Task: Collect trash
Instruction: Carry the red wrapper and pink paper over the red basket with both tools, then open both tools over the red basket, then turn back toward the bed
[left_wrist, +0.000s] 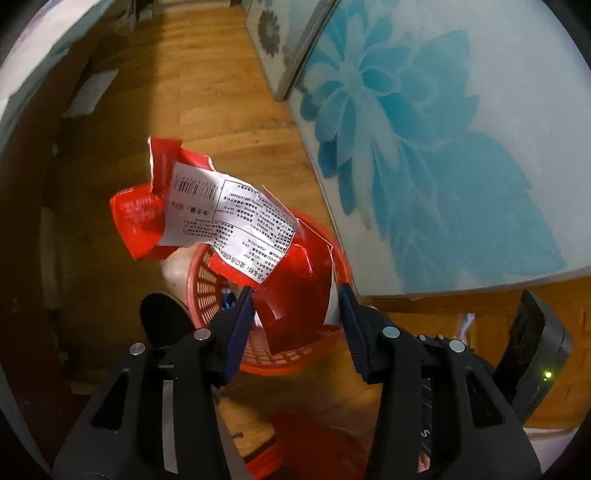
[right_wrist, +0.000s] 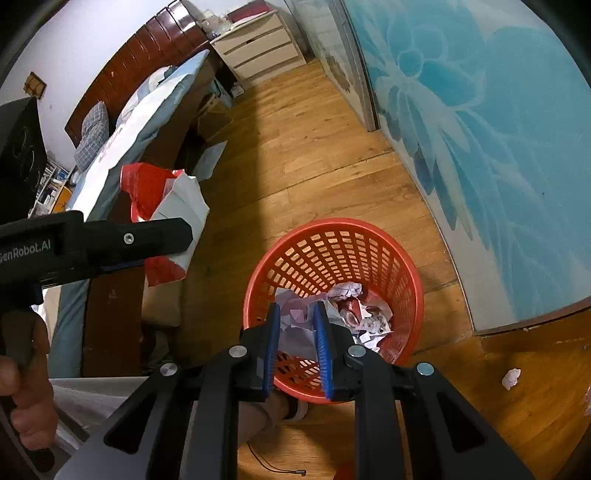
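Wooden bedroom floor (right_wrist: 314, 147), red basket (right_wrist: 406, 266) beside the blue-flowered wardrobe door (right_wrist: 498, 147).
Left tongs (left_wrist: 295, 295) clamp a red wrapper (left_wrist: 229, 218) above the basket; right tongs (right_wrist: 297, 314) pinch crumpled paper (right_wrist: 295, 325) over its rim.

Both wrist views steeply down, basket (right_wrist: 332, 306) shared

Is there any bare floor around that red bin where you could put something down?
Yes. The wooden floor lies bare between the bed and the blue flowered sliding door, beyond the red plastic mesh basket. It is crowded inside the basket, which holds crumpled paper, and right of it, where a small paper scrap lies.
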